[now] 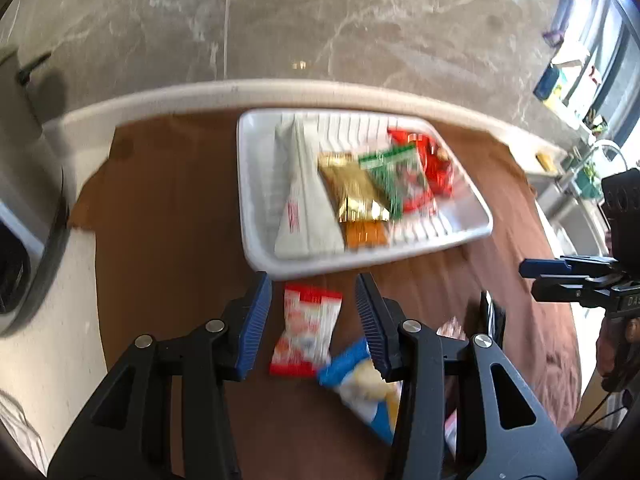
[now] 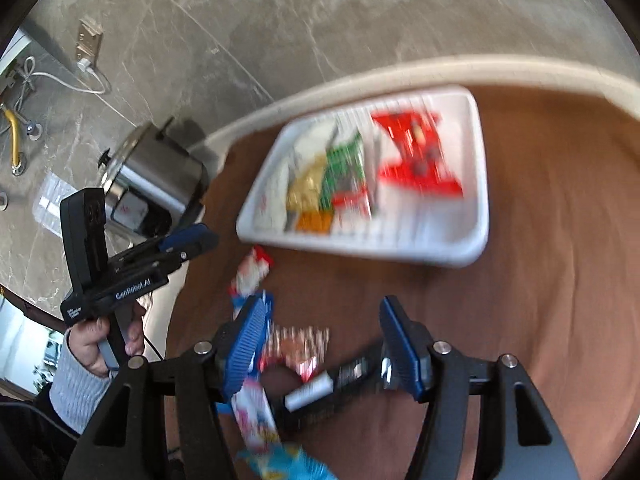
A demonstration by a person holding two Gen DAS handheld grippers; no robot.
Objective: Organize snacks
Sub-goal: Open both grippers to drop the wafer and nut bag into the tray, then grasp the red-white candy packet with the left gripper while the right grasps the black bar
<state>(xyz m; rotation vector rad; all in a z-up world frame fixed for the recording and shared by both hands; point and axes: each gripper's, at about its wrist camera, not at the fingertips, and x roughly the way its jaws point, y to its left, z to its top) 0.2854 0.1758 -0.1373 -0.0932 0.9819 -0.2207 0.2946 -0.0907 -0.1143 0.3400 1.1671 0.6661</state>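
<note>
- Looking along the left gripper, we see its blue pads standing apart, with nothing pressed between them.
- Below that gap, on the brown cloth, lies a red-and-white snack packet, and just beside it, touching its lower corner, a blue-and-white packet that runs under the right-hand finger.
- Beyond them we find the white tray (its ribbed floor is partly bare), holding a white packet, a gold packet, a green packet and a red packet side by side, some overlapping.
- We see the right gripper with its jaws set wide and empty.
- Under it sit a red-and-white patterned wrapper and a dark bar-shaped pack with a white end; blur keeps us from telling more about them.
- At the left of the right wrist view, a hand in a grey sleeve grips the left gripper's handle, near a steel pot on the floor past the table rim.
</note>
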